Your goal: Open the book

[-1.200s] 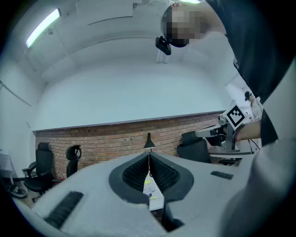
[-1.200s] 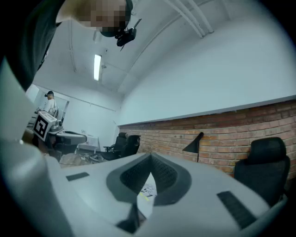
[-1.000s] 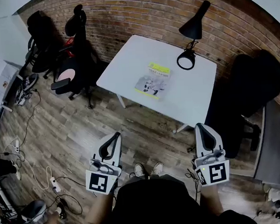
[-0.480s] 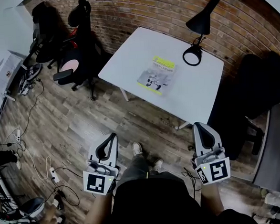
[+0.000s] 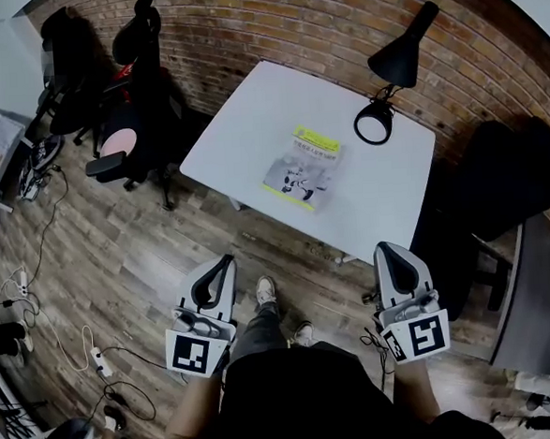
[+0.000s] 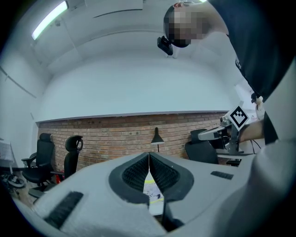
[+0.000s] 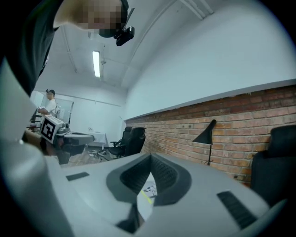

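**Approach stage, book closed**

One surface [image 5: 240, 122] carries one lamp [image 5: 389, 74] and one book [image 5: 302, 168], which lies shut toward the near edge. Two grippers: left gripper [image 5: 227, 261] and right gripper [image 5: 388, 248], both well short of the surface, jaws together and empty. Risk: with the jaws shut, they would likely shove the book along instead of lifting its cover.

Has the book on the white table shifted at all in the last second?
No. The book lies in the same spot on the table, equally near the lamp and the front edge; only the camera has shifted.
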A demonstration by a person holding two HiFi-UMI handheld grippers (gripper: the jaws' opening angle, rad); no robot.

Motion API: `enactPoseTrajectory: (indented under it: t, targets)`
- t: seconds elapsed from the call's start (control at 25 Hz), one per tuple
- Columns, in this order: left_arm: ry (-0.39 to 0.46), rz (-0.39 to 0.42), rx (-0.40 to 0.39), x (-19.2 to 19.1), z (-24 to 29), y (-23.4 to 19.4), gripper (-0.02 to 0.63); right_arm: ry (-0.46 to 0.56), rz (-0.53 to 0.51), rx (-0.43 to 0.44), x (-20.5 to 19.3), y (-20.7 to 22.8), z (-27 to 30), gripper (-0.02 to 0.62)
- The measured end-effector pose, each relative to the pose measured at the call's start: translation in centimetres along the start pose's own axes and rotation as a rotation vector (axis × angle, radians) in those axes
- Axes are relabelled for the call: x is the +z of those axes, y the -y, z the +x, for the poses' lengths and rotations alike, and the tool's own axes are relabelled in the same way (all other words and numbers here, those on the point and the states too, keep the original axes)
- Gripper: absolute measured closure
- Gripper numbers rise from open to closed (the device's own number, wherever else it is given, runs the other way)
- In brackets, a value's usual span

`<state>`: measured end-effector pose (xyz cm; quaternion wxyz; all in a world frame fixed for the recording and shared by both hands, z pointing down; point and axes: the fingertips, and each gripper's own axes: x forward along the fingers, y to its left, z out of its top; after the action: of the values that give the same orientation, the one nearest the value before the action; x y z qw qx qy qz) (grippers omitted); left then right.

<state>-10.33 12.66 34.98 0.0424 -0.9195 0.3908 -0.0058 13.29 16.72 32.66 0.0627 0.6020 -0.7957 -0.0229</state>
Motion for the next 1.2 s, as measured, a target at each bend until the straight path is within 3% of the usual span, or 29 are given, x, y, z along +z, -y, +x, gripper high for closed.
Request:
enactPoseTrajectory:
  t: [0.32,0.56,0.92,1.2]
  targets:
    - [0.037,-0.044,-0.055,-0.4,6.2,-6.6,0.580,-0.010,-0.026,-0.033,1.9,0.7,8.3,0.581]
    - [0.017,-0.079,-0.109,-1.7,9.0,-10.2,0.578,-0.038,-0.009,-0.058,2.2,-0.2,12.0,0.581]
    - [-0.013,-0.095,-0.200,-2.9,13.6,-9.6,0.578,-0.071,0.017,-0.154,0.8,2.4,13.1,0.581]
    - [0.018,-0.062,-0.195,-1.0,15.5,-8.6,0.580,-0.057,0.044,-0.162,-0.4,5.2,13.7,0.581]
